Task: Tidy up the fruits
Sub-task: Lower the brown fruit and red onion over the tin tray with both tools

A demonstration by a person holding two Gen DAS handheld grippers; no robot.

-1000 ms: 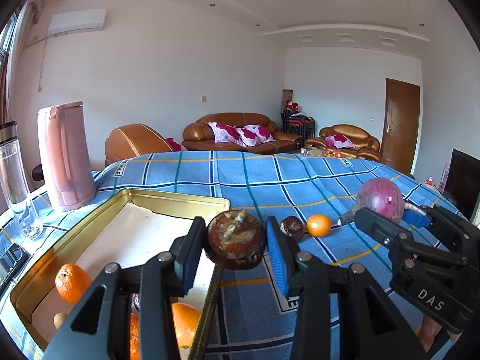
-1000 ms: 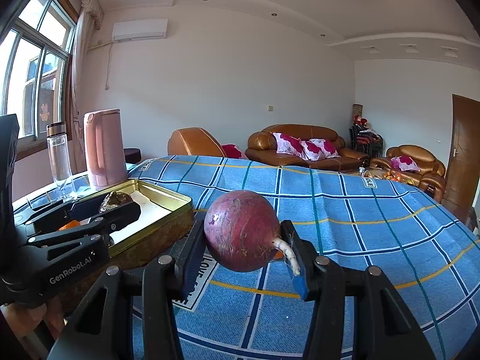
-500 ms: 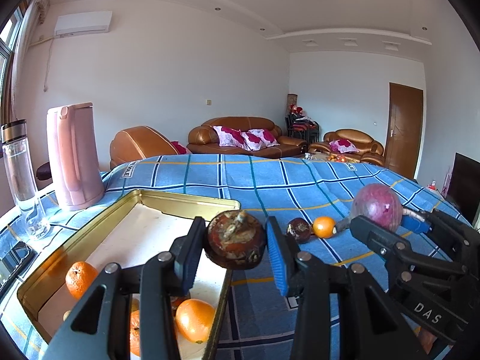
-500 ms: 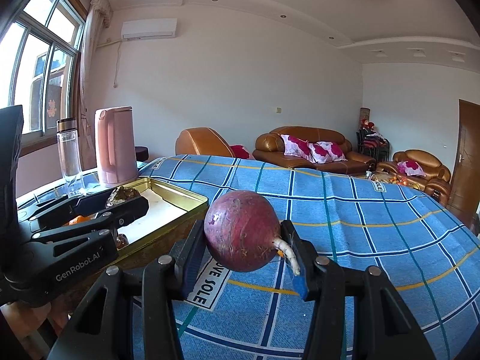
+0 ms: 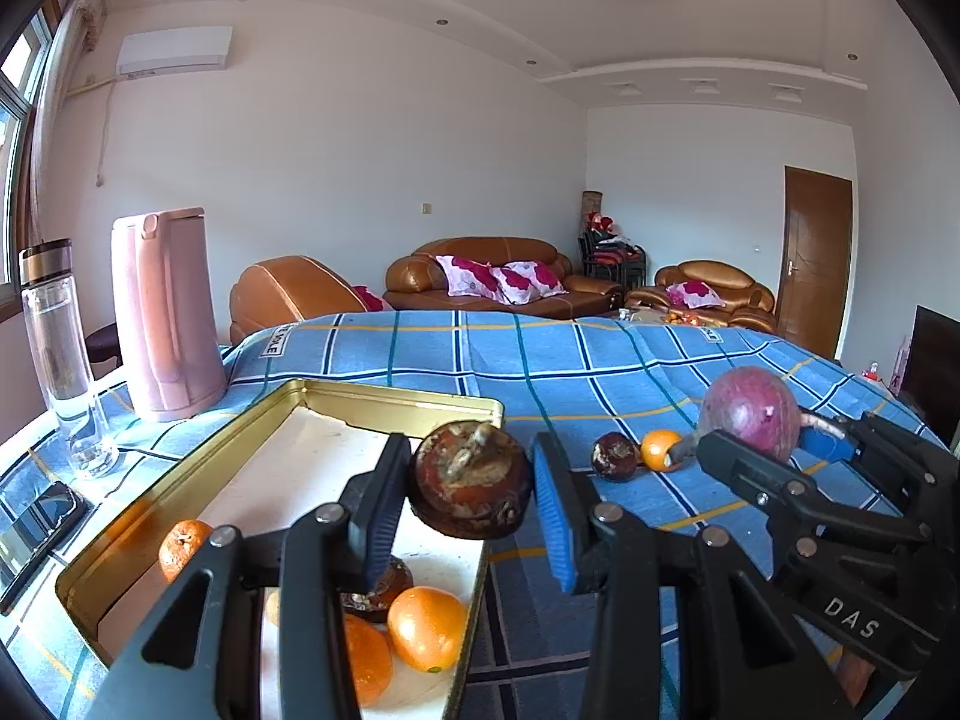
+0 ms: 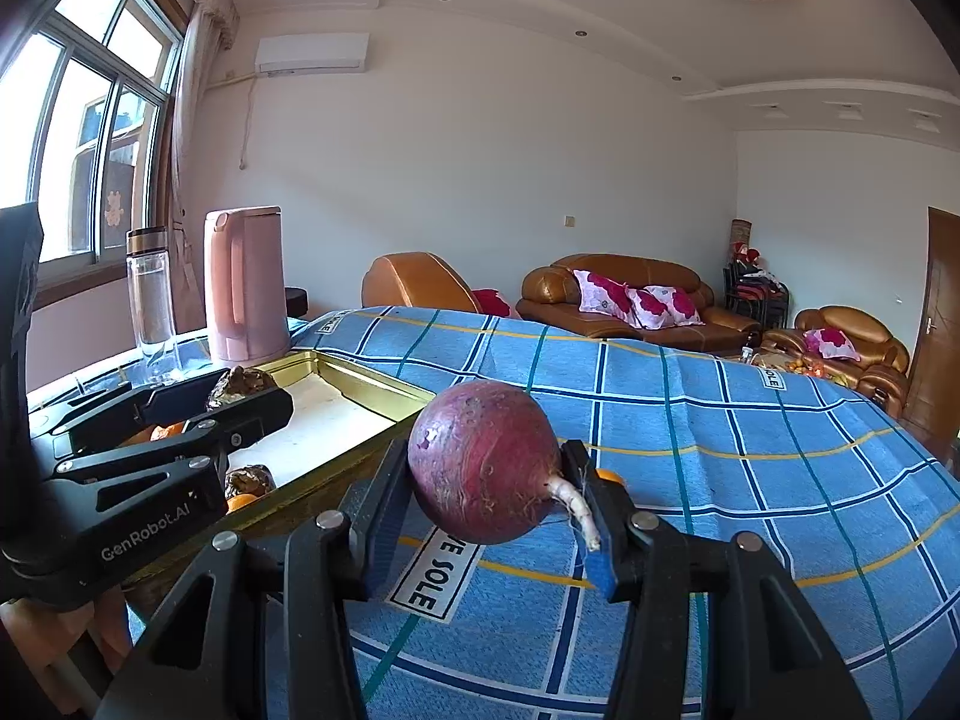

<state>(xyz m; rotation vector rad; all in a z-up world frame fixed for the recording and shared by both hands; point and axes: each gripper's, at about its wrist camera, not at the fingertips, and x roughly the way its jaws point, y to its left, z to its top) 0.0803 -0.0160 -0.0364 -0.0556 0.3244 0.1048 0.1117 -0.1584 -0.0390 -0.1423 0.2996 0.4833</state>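
My left gripper (image 5: 471, 489) is shut on a dark brown mangosteen (image 5: 471, 489) and holds it above the right rim of the gold tray (image 5: 384, 399). The tray holds several oranges (image 5: 426, 627) and another dark fruit (image 5: 375, 591). My right gripper (image 6: 486, 474) is shut on a round purple radish (image 6: 486, 468) with a pale root, held above the blue checked cloth right of the tray. The radish also shows in the left wrist view (image 5: 750, 417). A dark fruit (image 5: 613, 456) and an orange (image 5: 659, 449) lie on the cloth between the grippers.
A pink kettle (image 5: 165, 315) and a clear bottle (image 5: 57, 354) stand at the table's left, behind the tray. A dark phone (image 5: 36, 519) lies at the left edge. Brown sofas (image 5: 498, 279) stand beyond the table.
Both grippers have risen and drawn back a little with their loads still held. More of the tray's near end and its oranges shows under the left gripper.
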